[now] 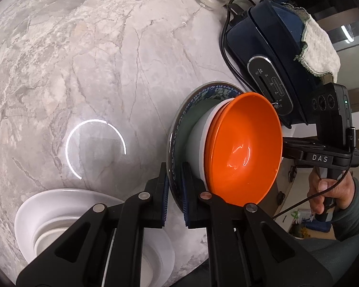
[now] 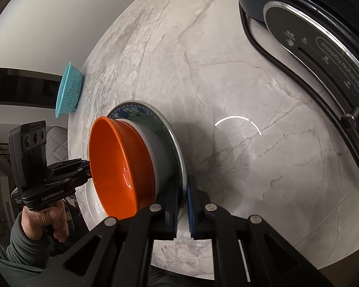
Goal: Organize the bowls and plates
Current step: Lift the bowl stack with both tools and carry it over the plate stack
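Beside the cooker [image 1: 270, 55], both tools grip one plate [image 1: 177, 129].
Left tool [image 1: 174, 199] and right tool [image 2: 183, 211] clench opposite rims; stack looks heavy, glazed, breakable, orange bowl [image 1: 246, 148] loose.

The marble counter [image 1: 88, 67] lies bare across a wide stretch left of the blue-rimmed plate [image 1: 177, 129], giving open passage there. A dark appliance [image 1: 270, 55] with its black cord [image 1: 225, 55] blocks the far right, close beside the plate. White dishes [image 1: 59, 212] crowd the near-left corner, and a turquoise basket [image 2: 68, 91] stands at the counter's far edge.
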A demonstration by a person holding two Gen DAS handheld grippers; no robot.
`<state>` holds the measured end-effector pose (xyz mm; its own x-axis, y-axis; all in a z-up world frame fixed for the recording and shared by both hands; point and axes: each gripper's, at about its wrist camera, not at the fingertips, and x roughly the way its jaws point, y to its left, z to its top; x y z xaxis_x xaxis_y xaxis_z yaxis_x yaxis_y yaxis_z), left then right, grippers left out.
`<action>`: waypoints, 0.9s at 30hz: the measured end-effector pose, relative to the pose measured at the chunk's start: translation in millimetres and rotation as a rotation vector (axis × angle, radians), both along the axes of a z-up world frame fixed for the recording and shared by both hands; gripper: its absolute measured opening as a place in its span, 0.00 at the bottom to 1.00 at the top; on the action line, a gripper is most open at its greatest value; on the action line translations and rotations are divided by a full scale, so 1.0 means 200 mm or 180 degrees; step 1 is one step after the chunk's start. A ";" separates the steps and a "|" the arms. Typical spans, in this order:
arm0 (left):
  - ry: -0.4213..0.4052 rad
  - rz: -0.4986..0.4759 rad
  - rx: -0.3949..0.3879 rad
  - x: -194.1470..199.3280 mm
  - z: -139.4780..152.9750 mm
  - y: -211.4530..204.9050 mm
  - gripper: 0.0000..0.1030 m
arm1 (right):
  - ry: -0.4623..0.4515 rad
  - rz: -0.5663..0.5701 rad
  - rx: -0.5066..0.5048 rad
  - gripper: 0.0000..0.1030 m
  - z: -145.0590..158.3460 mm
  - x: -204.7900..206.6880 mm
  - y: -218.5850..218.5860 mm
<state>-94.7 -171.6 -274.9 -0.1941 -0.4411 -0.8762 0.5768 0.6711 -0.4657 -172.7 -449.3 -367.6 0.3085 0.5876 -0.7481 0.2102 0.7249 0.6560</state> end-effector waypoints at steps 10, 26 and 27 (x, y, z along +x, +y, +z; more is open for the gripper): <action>-0.0114 0.0397 -0.0085 0.01 0.19 0.29 0.07 | -0.0164 0.0285 -0.0040 0.10 0.19 0.09 0.15; -0.0186 0.1172 -0.0071 -0.07 0.34 1.03 0.05 | -0.0310 0.1030 0.0018 0.10 0.35 0.24 0.73; -0.0174 0.1204 -0.0065 -0.09 0.33 1.07 0.05 | -0.0304 0.1067 0.0021 0.10 0.35 0.24 0.76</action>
<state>-112.1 41.5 -209.3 0.0326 -0.4900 -0.8711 0.3146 0.8323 -0.4564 -124.4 -296.5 -297.4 0.1662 0.6727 -0.7210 -0.1015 0.7389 0.6661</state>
